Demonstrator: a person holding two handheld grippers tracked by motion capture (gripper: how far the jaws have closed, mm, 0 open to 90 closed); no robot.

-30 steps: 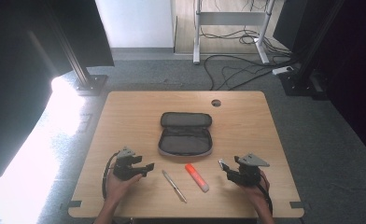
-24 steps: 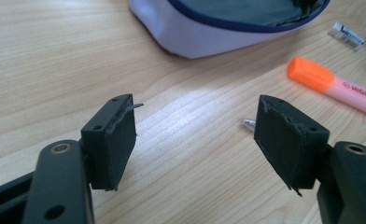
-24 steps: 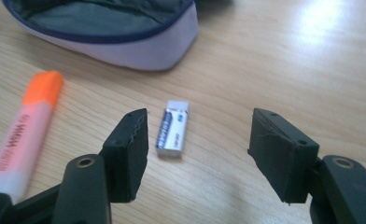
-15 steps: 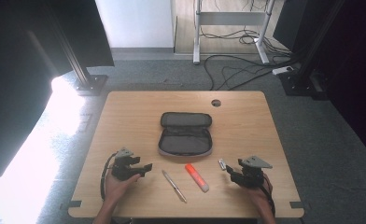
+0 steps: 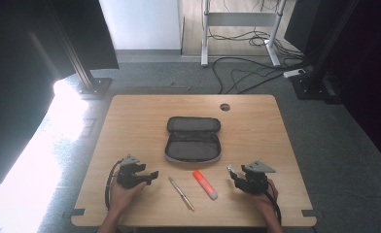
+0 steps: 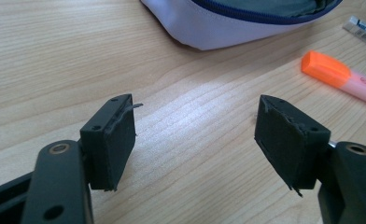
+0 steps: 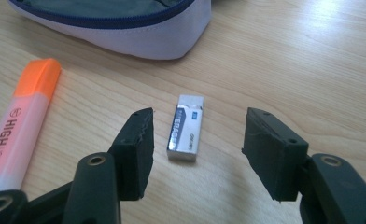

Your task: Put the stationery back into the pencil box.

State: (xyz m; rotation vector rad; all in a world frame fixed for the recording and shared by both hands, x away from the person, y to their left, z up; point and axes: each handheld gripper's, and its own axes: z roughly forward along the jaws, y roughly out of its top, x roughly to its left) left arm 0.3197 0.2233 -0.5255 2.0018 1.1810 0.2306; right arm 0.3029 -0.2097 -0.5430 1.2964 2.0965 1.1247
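From above, my left gripper (image 5: 152, 174) rests on the wooden tabletop (image 5: 256, 121) near its front left part, and my right gripper (image 5: 232, 174) sits near the front right. Between them lie a silver pen (image 5: 181, 192) and an orange highlighter (image 5: 204, 184), side by side but apart. Behind them an open grey pencil case (image 5: 193, 139) sits at mid-table. A small eraser (image 5: 231, 169) lies just at the tip of my right fingers.

Along my left gripper (image 6: 195, 135), my fingers (image 6: 113, 142) stand wide apart with nothing but bare wood between them. The pencil case's pale edge (image 6: 228, 28) is ahead, the highlighter's orange cap (image 6: 325, 69) off to the right, and the eraser (image 6: 364, 31) farther back at the right edge.

Along my right gripper (image 7: 197, 140), my fingers (image 7: 137, 147) have just been closing, yet they are well apart. The eraser (image 7: 186, 127), in its silver printed sleeve, lies flat on the tabletop between them, touching neither pad. The highlighter (image 7: 20, 121) lies to the left and the pencil case (image 7: 120, 28) beyond.
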